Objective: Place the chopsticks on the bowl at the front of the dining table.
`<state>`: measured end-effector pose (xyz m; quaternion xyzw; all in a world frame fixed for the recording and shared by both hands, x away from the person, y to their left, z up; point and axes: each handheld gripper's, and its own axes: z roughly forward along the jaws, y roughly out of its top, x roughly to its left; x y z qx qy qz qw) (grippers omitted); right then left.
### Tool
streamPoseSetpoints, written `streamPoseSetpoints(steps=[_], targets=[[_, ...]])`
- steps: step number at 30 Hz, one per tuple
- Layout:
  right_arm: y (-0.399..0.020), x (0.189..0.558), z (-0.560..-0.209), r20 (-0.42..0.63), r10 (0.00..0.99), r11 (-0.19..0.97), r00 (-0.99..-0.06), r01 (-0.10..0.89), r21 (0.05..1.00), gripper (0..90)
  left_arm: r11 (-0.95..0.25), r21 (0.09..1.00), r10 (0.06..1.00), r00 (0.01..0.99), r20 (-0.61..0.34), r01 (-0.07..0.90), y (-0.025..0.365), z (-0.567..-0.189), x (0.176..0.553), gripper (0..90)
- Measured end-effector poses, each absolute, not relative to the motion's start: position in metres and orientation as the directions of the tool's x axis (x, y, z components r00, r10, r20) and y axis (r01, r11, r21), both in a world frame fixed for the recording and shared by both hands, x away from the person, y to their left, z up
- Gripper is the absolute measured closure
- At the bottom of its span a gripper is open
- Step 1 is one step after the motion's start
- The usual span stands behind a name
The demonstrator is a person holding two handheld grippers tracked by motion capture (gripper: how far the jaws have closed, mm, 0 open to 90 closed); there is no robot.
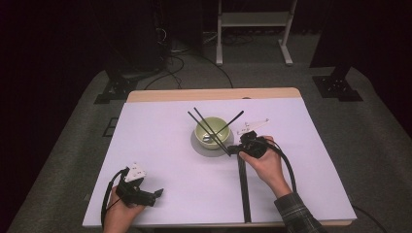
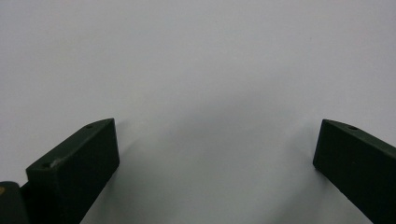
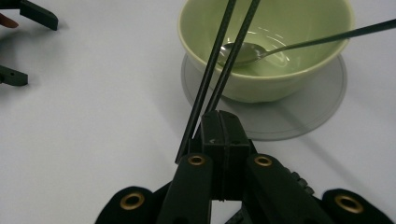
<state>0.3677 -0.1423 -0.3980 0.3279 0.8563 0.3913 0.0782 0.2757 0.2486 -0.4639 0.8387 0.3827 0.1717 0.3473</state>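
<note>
The right tongs, matte black with brass-coloured rivets, stand fully closed, their two flat pads pressed together on the near ends of a pair of chopsticks. The chopsticks are thin, straight, dark rods; they rise from the pads at a slant and cross over the near rim of the bowl. The bowl is round, pale green and glossy, apparently glazed ceramic. It sits on a flat grey disc-shaped coaster near the middle of the tabletop. Inside the bowl lies a polished metal spoon, its slender handle reaching out over the far rim.

In the high view a long flat black strip lies on the tabletop, running from the right tongs toward the near edge. The tabletop has a smooth, matte, pale lilac-white surface with a wooden border at the far side.

The left tongs rest at the near left of the tabletop, well apart from the bowl. Their blocky black jaws stand wide apart, with nothing between them.
</note>
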Motion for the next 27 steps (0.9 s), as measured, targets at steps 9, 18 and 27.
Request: streamPoseSetpoints(steps=[9,18,27], targets=[[-0.126,0.365,-0.402,0.127,0.589,0.498,-0.798,0.482,0.720,90.0,-0.465,0.714,0.761,0.648,0.021,0.523,0.249,-0.464,0.276,0.0],[-0.111,0.361,-0.402,0.128,0.561,0.517,-0.818,0.467,0.717,90.0,-0.466,0.714,0.761,0.648,0.022,0.522,0.249,-0.464,0.276,0.0],[-0.102,0.360,-0.403,0.129,0.542,0.526,-0.831,0.455,0.719,90.0,-0.465,0.714,0.762,0.648,0.022,0.523,0.249,-0.464,0.276,0.0]])
